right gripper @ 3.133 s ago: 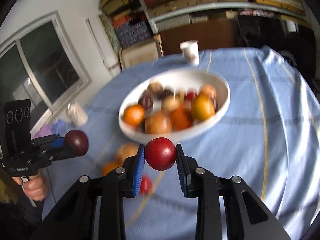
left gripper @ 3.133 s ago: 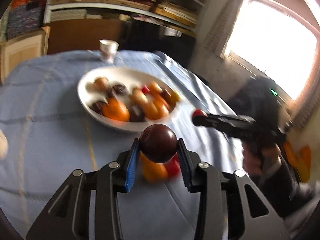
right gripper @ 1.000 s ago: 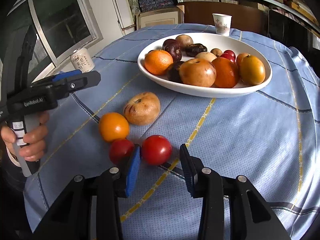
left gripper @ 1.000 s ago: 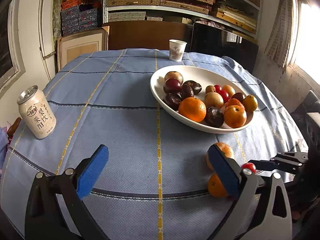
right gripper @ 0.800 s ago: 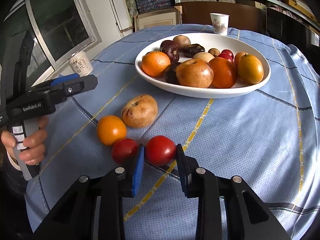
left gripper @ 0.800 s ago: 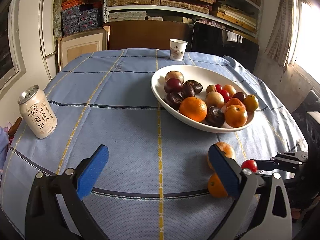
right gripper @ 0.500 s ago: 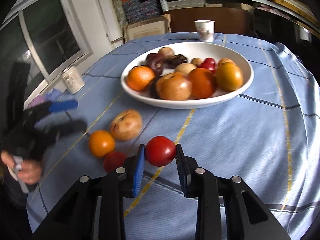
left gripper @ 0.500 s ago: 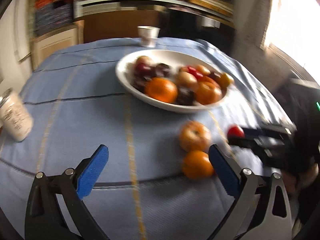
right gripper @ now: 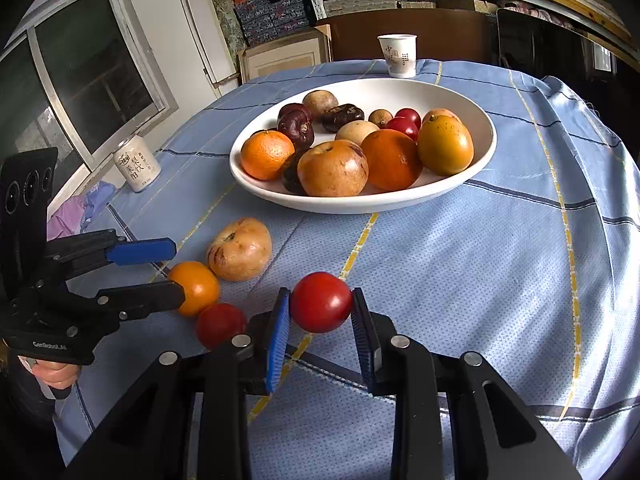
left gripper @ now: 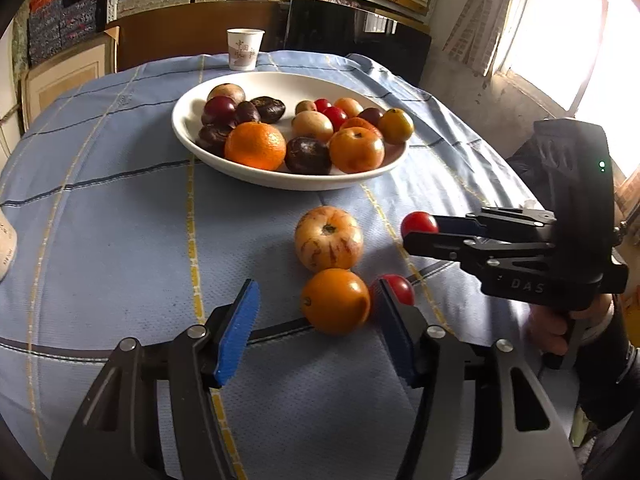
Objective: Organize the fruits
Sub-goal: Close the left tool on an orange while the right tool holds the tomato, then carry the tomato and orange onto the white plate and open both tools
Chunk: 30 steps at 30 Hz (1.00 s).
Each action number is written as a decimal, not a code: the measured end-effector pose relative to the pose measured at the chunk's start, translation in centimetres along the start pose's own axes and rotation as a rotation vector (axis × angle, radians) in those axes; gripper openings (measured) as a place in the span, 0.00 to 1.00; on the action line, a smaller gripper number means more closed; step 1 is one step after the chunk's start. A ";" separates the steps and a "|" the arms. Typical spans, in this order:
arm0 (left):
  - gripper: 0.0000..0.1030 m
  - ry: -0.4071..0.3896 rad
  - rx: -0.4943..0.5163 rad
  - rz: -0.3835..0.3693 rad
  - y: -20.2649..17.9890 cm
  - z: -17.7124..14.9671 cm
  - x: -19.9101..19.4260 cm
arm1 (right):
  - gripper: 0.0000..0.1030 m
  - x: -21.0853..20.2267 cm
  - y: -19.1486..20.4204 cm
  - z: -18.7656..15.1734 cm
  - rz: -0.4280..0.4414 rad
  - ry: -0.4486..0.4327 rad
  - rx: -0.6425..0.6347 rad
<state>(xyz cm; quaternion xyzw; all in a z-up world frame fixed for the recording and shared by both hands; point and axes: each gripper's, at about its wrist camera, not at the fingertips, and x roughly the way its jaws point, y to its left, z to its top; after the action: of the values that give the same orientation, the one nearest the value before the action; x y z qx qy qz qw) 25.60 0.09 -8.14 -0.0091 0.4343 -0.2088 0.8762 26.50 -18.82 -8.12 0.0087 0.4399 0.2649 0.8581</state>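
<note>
A white bowl (left gripper: 192, 142) (right gripper: 476, 176) full of oranges, dark plums and small red fruits stands mid-table. In front of it lie a pale striped fruit (left gripper: 329, 238) (right gripper: 239, 249), a small orange (left gripper: 335, 301) (right gripper: 195, 287) and a red tomato (left gripper: 396, 288) (right gripper: 220, 325). My left gripper (left gripper: 316, 332) (right gripper: 160, 276) is open, its jaws on either side of the small orange, not touching it. My right gripper (right gripper: 320, 334) (left gripper: 412, 228) is shut on a second red tomato (right gripper: 321, 302) (left gripper: 419, 223), held just above the cloth.
A paper cup (left gripper: 245, 49) (right gripper: 397, 56) stands behind the bowl. A drink can (right gripper: 137, 164) stands at the left side of the table. The blue checked tablecloth (right gripper: 500, 260) drapes over the table's right edge.
My left gripper has narrowed its opening and moved in around the small orange. My right gripper has closed on the red tomato and lifted it slightly off the cloth.
</note>
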 end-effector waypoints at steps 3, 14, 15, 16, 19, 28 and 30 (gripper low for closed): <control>0.56 0.012 0.012 0.004 -0.3 -0.1 0.4 | 0.30 -0.1 0.1 0.0 0.000 0.002 -0.003; 0.38 0.052 0.016 -0.013 -0.6 -0.2 1.5 | 0.30 -0.4 0.5 -0.1 -0.003 -0.004 -0.017; 0.38 0.051 0.016 -0.012 -0.6 -0.2 1.5 | 0.30 -0.4 0.5 -0.1 -0.003 -0.004 -0.015; 0.38 0.051 0.016 -0.013 -0.6 -0.2 1.4 | 0.30 -0.4 0.5 -0.1 -0.003 -0.004 -0.014; 0.38 0.050 0.013 -0.015 -0.6 -0.2 1.4 | 0.30 -0.3 0.4 -0.1 -0.004 -0.002 -0.012; 0.38 0.023 -0.009 0.003 -0.1 0.0 0.7 | 0.30 -0.7 0.5 -0.1 0.008 -0.028 -0.021; 0.38 0.010 -0.016 0.006 0.1 0.0 0.4 | 0.30 -1.0 0.7 -0.1 0.011 -0.044 -0.026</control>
<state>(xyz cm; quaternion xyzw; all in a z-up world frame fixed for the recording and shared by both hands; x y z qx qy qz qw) 25.85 -0.02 -8.48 -0.0137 0.4404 -0.2029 0.8745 25.60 -18.75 -7.26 0.0055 0.4175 0.2751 0.8660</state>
